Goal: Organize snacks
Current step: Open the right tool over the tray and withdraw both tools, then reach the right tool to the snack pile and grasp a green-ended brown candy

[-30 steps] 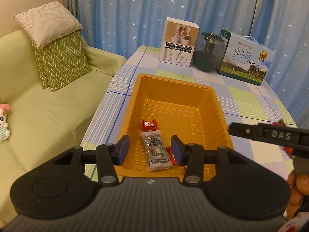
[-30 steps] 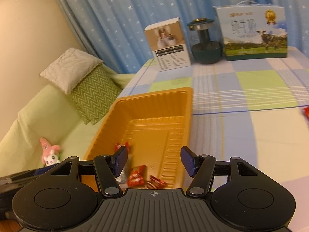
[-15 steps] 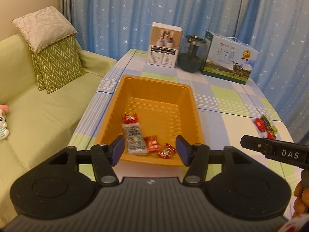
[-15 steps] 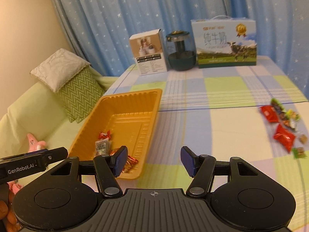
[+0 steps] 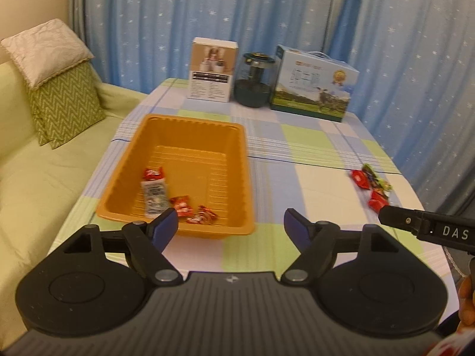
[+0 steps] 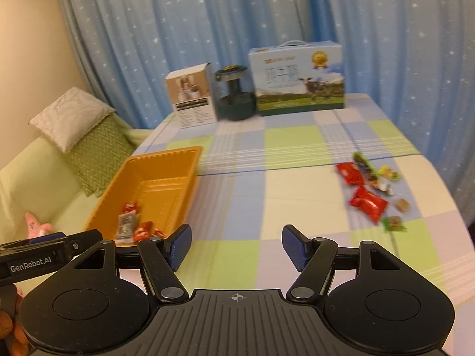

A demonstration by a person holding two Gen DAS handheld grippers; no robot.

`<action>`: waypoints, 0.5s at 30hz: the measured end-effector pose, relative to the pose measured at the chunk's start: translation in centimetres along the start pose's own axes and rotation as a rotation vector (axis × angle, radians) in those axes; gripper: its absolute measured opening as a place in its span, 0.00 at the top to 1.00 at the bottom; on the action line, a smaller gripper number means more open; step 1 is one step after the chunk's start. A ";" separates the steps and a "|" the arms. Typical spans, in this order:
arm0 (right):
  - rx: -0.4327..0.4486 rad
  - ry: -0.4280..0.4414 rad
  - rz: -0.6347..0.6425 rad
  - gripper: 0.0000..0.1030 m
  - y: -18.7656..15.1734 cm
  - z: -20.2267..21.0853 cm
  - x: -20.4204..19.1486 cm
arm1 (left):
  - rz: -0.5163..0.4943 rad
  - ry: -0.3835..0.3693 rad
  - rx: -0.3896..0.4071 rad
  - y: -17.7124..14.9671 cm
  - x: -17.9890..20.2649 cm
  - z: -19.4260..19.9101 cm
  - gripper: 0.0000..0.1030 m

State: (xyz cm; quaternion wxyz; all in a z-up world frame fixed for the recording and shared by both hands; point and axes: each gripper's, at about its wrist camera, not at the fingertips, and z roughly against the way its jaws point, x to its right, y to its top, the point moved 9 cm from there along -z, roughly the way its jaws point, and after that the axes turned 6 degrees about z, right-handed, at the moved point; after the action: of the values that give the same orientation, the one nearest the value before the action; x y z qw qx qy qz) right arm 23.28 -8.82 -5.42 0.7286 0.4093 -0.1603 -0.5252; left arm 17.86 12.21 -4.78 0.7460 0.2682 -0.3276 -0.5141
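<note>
Partly done, judging by the layout: four or five wrapped snacks [image 5: 166,197] lying in the near end of the orange tray [image 5: 207,124] on the checked tablecloth [image 6: 294,195]. Still to move: a loose cluster of red and green packets [image 6: 368,188] well apart, toward the table's right edge. Left gripper [image 5: 231,225] and right gripper [image 6: 236,241] both spread wide, holding nothing, poised above the near table edge. Packet labels blurred, exact count unclear.

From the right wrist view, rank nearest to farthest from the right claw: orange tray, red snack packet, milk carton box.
From the right claw:
1. Orange tray, near left.
2. Red snack packet, right; nearly as close, hard to call.
3. Milk carton box, far back.
</note>
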 end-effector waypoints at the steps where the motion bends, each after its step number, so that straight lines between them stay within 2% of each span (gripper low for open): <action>1: 0.001 -0.009 -0.006 0.33 -0.2 0.3 0.6 | -0.005 -0.011 -0.001 -0.1 0.5 0.0 0.25; 15: 0.010 -0.143 -0.126 0.31 -2.7 3.7 9.2 | -0.085 -0.118 -0.029 -1.6 7.6 -1.0 0.18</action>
State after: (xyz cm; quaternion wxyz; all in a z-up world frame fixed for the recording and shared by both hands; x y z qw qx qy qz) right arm 22.77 -18.91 -7.06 0.6788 0.3835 -0.1884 -0.5972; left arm 19.68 4.56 -4.96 0.7066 0.2404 -0.3517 -0.5650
